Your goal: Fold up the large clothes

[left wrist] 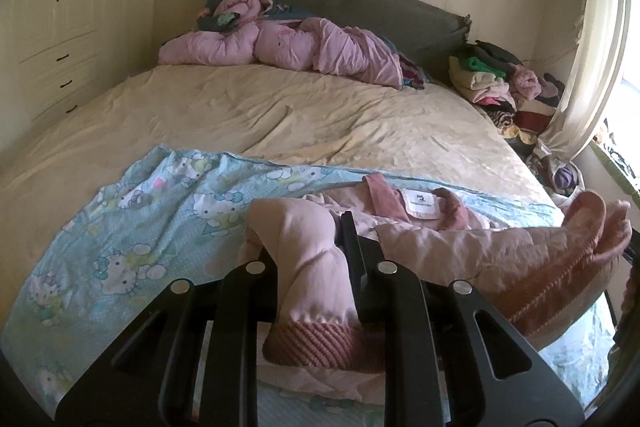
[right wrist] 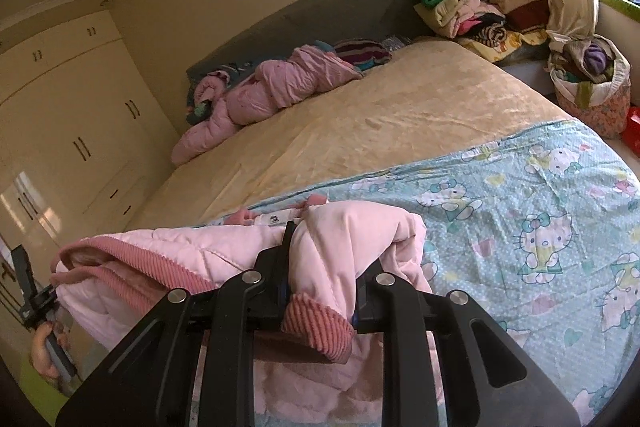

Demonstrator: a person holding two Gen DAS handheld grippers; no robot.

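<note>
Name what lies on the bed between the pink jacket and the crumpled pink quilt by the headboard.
The blue cartoon-print sheet under the jacket, then bare beige bedspread up to the quilt. Both wrist views show it.

A home bedroom: bed, wardrobe, clothes piles.

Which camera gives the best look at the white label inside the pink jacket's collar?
The left wrist view: the white label lies open and whole inside the collar of the pink jacket. In the right wrist view the label is only a sliver behind bunched fabric.
</note>
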